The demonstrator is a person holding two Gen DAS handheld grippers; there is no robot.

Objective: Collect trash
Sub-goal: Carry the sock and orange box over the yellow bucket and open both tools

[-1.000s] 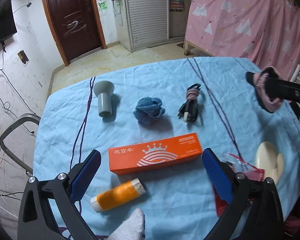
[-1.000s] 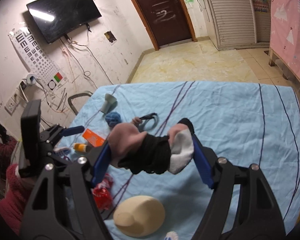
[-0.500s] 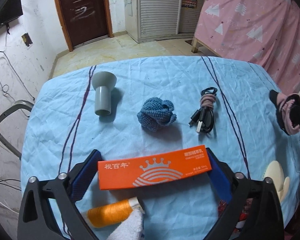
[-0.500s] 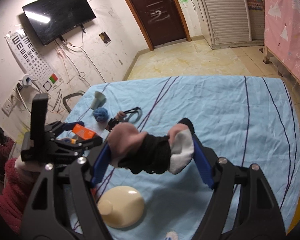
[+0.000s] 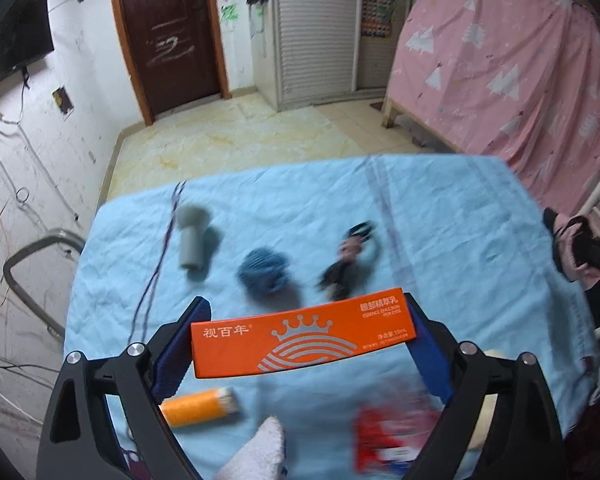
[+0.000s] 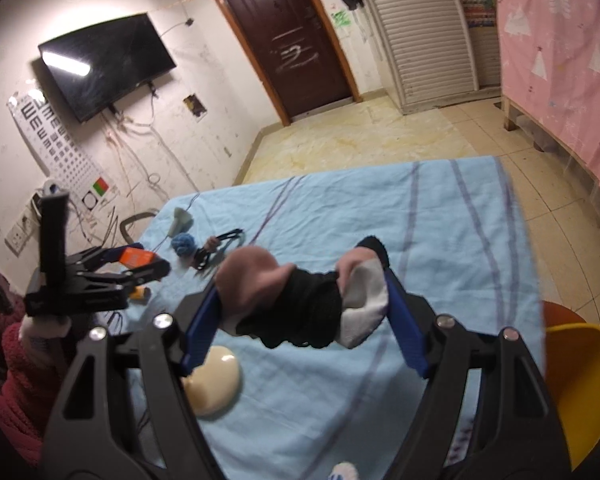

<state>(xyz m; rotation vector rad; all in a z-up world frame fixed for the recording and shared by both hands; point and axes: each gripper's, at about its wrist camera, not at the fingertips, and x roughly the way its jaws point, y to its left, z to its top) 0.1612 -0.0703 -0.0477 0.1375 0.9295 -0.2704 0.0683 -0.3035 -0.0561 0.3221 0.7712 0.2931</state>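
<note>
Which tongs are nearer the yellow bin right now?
Right. The right tongs, shut on a bundle of socks, sit just beside the yellow bin. The left tongs, gripping the orange box, are across the table.

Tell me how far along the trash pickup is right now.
Nothing visibly binned yet. In hand: left gripper clamps the orange box; right gripper holds a sock bundle. Left on the sheet: orange spool, red wrapper, blue knit ball, cable.
</note>
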